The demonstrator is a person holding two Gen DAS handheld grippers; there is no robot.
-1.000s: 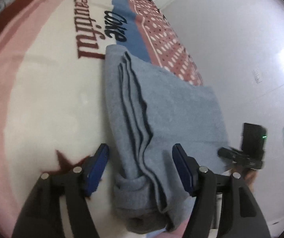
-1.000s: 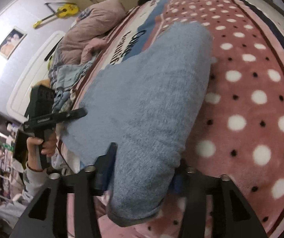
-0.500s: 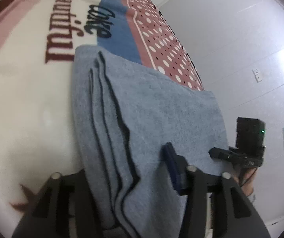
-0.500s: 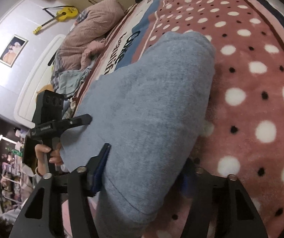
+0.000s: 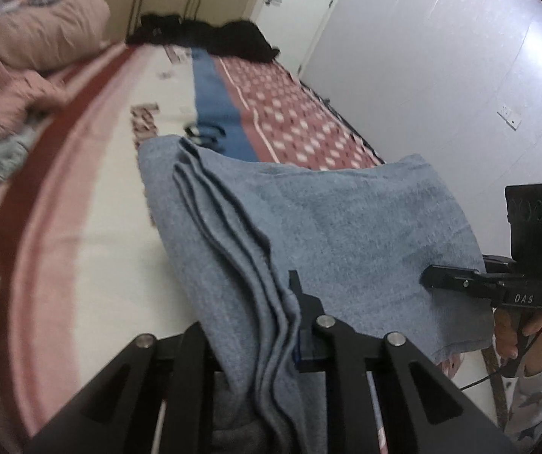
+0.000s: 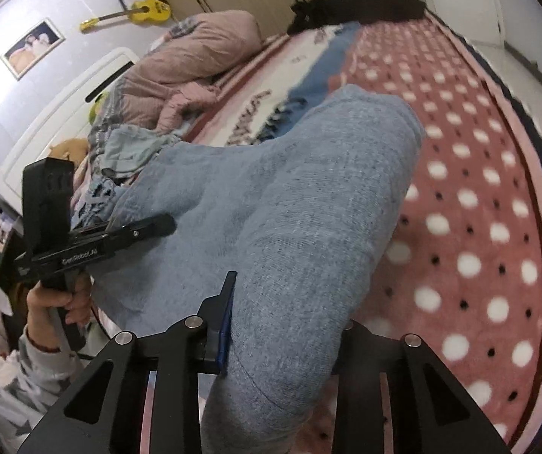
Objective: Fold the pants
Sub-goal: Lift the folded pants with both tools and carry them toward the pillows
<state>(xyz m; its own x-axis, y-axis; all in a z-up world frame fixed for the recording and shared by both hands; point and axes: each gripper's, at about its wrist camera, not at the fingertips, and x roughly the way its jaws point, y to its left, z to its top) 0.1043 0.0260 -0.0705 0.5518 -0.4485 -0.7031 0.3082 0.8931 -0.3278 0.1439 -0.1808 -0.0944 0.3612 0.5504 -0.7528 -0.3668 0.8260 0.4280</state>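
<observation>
Left wrist view: the grey-blue knit fabric pants (image 5: 308,219) are already doubled lengthwise, w/ several stacked edges showing as dark parallel lines running from 11 o'clock down to 6 o'clock. So the leg-on-leg fold looks done; what's left, I judge, is the crosswise fold and laying flat. The near end is lifted off the bed, a pink, cream and blue fleece blanket (image 5: 93,204) w/ a polka-dot panel at 1 o'clock; the far end rests on it. The left gripper (image 5: 255,325) sits at 6 o'clock, its fingers narrow and clamped on the stacked edge; the blue-padded finger (image 5: 301,325) presses the cloth from the right, the other is hidden behind the fabric. At 3 o'clock the right gripper (image 5: 444,280), a black unit w/ a green LED, reaches in sideways at the opposite corner. Whether it pinches isn't clear from here. Pink duvet (image 5: 25,49) is bunched at 10 o'clock, well apart.

Right wrist view: pants (image 6: 289,208) fill the centre, draping from 12 o'clock toward 6 o'clock, the near end raised. Right gripper (image 6: 282,340) at 6 o'clock is closed around a thick roll of cloth, fairly wide b/c of the bulk; the left-hand blue finger (image 6: 225,321) touches fabric, the other is mostly covered. Left gripper (image 6: 157,227) at 9 o'clock is held level, pointing at 3 o'clock, tip on the far corner. Both hands are held low, side by side along the lifted edge. Yellow toy guitar (image 6: 138,11) hangs on the wall at 11 o'clock.
</observation>
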